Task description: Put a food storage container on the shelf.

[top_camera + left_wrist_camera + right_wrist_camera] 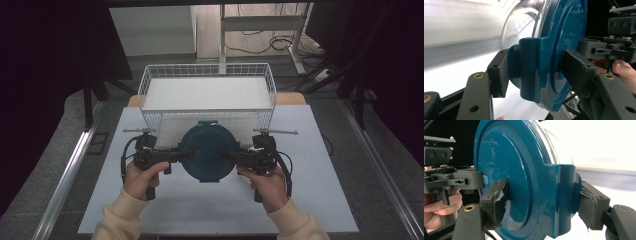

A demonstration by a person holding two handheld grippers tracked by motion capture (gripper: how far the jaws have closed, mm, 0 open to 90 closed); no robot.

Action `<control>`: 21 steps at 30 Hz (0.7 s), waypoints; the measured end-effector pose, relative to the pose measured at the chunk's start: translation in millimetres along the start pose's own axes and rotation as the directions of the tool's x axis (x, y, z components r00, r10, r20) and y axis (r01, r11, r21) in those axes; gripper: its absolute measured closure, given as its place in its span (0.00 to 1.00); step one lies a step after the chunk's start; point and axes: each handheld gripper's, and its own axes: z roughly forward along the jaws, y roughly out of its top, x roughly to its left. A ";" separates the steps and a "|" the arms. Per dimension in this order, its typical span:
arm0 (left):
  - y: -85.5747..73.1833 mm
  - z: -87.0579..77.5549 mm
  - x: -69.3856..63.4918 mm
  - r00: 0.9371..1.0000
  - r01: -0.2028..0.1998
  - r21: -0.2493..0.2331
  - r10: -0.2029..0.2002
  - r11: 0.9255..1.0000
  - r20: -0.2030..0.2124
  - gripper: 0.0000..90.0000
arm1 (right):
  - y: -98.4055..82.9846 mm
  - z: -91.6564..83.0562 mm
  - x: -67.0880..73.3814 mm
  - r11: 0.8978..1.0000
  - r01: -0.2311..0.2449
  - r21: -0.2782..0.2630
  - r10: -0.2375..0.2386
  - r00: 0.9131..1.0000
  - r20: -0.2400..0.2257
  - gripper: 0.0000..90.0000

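A round clear container with a teal lid is held between my two grippers, just in front of the wire basket. My left gripper is shut on the lid's left side latch, and my right gripper is shut on the right one. In the left gripper view my left gripper clamps the teal latch, with the clear bowl beyond it. In the right gripper view my right gripper pinches the other latch at the edge of the lid; its pads are worn.
A white wire basket with a white floor stands on the far half of the pale table. Dark curtains hang on both sides, and cables and a metal frame lie behind. Each hand shows beyond the container in the other gripper's view.
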 end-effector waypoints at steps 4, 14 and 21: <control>9.1 -1.7 -4.1 1.000 -0.008 -0.004 0.008 1.000 -0.003 0.46 | 9.6 -2.4 2.1 1.000 0.011 0.003 -0.011 1.000 -0.001 0.34; 35.4 -4.6 -14.0 1.000 -0.026 -0.004 0.026 1.000 -0.010 0.46 | 35.2 -8.1 5.4 1.000 0.017 -0.006 -0.017 1.000 -0.016 0.34; 51.8 -5.7 -15.7 0.999 -0.035 -0.011 0.035 0.999 0.000 0.46 | 52.2 -11.0 9.6 0.999 0.030 -0.015 -0.030 1.000 -0.006 0.34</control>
